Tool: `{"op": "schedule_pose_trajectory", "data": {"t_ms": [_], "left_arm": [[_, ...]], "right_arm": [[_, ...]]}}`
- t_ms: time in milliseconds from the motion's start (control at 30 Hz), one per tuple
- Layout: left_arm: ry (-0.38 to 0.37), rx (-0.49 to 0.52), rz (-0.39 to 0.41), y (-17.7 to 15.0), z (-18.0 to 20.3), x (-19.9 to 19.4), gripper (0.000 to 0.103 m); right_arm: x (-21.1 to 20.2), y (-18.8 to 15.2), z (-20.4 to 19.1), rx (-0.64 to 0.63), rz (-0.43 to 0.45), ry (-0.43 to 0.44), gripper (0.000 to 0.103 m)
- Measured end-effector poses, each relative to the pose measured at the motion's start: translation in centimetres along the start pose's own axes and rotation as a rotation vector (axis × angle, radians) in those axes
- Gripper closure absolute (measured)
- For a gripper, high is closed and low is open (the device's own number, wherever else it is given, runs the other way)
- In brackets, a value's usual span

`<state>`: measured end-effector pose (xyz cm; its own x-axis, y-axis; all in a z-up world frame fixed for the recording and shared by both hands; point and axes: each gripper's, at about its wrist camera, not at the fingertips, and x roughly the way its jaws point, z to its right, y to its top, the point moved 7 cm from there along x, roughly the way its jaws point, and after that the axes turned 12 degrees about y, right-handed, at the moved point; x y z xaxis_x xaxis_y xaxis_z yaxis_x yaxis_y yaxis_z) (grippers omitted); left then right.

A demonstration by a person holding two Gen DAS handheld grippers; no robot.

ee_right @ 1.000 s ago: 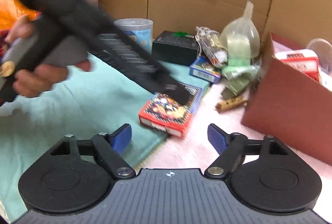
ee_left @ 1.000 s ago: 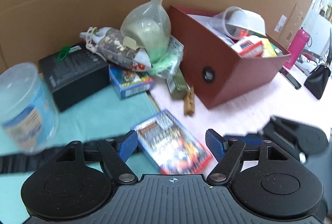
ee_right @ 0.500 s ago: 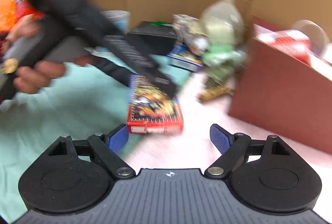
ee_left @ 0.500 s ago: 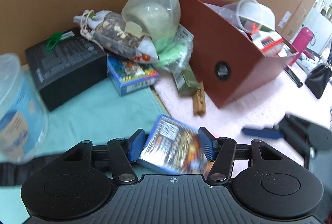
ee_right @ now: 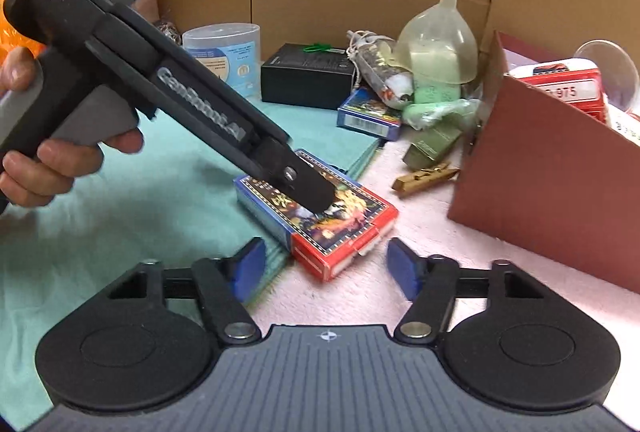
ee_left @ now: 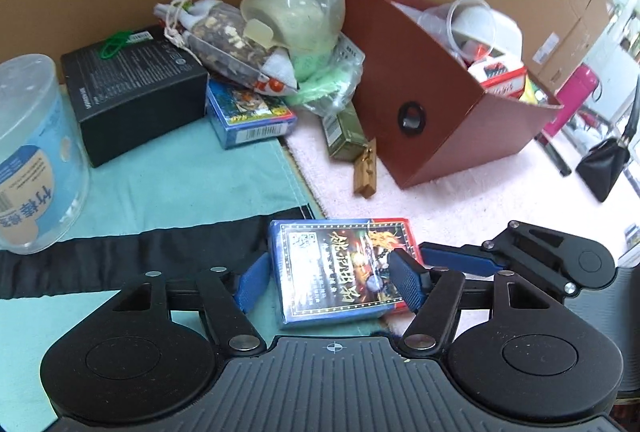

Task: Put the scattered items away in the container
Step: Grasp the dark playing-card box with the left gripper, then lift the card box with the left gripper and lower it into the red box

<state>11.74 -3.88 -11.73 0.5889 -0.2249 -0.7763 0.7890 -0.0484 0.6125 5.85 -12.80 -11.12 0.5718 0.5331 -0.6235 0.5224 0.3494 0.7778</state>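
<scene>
A blue and red card pack [ee_left: 340,268] lies where the teal cloth meets the pink mat. My left gripper [ee_left: 332,278] has its blue pads on either side of the pack, pressing on it. In the right wrist view the same pack [ee_right: 320,208] sits under the left gripper's black finger [ee_right: 308,192]. My right gripper [ee_right: 326,268] is open and empty just in front of the pack. The red-brown box [ee_left: 432,108] stands to the right, holding cups and packets.
A pile behind holds a funnel [ee_left: 296,4], a snack bag [ee_left: 236,40], a black box [ee_left: 132,92], a blue card box [ee_left: 250,112], a green packet [ee_left: 346,132] and a wooden clip [ee_left: 366,172]. A clear tub [ee_left: 32,152] stands left. Cardboard walls behind.
My left gripper came down over the card pack and closed its pads on it. The pack turned sideways. My right gripper moved closer to the pack and stayed open.
</scene>
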Motion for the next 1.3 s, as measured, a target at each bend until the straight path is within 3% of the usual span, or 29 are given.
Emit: {"op": "schedule_pose_trajectory", "data": {"t_ms": [367,500,867,1300], "left_arm": [[0.005,0.04,0.005,-0.3,0.2,-0.2,0.037],[-0.003,0.031,-0.002,-0.5,0.4,0.0,0.027],[0.108,0.091,0.044,-0.9,3.2,-2.3,0.036],[0.11,0.183,0.227,2.1,9.1,-8.1,0.037]], "right_arm": [[0.1,-0.2,0.2,-0.016,-0.013,-0.003,0.045],[0.1,-0.2,0.1,-0.019,-0.009,-0.013,0.044],[-1.8,-0.7,-0.6,0.008,0.021,-0.004,0.047],[-9.5,1.6,0.2,-0.02,0.181,-0.081,0.047]]}}
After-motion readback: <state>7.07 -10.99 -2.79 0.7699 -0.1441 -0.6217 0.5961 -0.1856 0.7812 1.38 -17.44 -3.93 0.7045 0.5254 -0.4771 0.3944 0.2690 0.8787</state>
